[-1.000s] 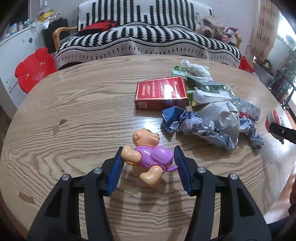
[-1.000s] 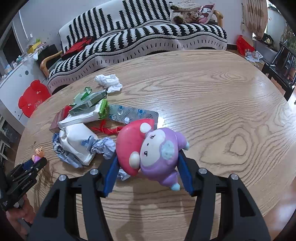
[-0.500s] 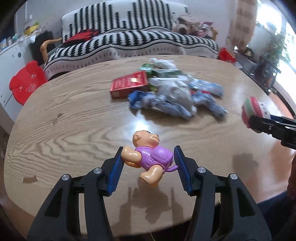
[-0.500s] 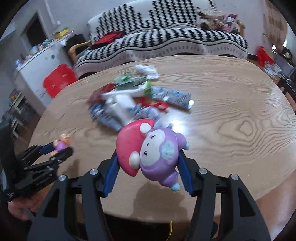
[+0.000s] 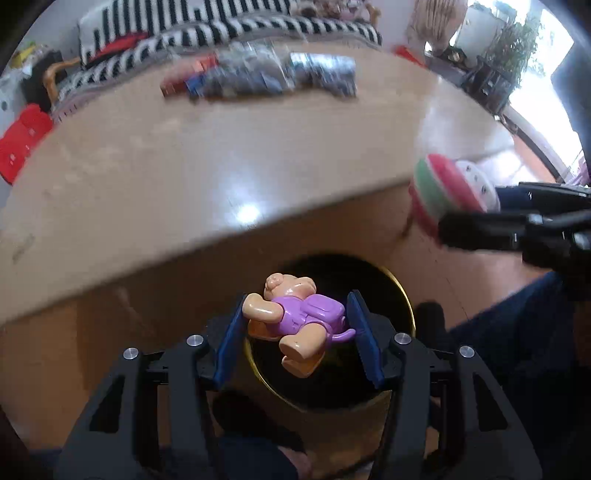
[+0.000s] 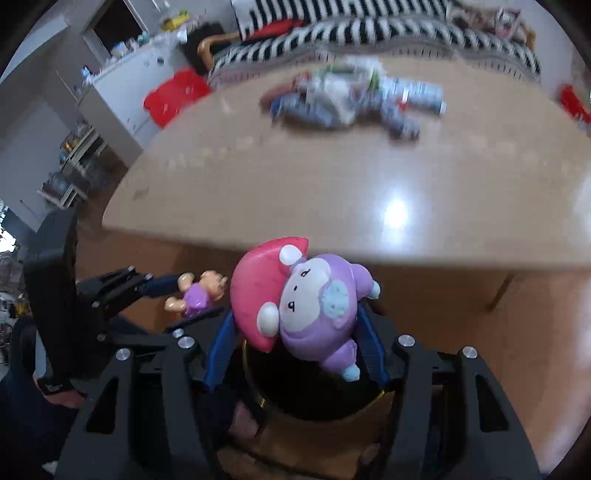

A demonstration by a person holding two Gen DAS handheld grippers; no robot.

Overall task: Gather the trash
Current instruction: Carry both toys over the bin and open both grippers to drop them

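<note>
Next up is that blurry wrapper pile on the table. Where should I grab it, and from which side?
Take the wrapper pile at its crumpled middle hump, coming from above over the table's near edge. The bulge gives fingers something to close on; the flat ends don't. Blur hides detail.

Purple-and-peach bear toy [image 5: 295, 321], pink-capped lilac doll [image 6: 306, 299], black gold-rimmed bin [image 5: 400, 291], black-and-white striped sofa [image 5: 236, 26].
</note>
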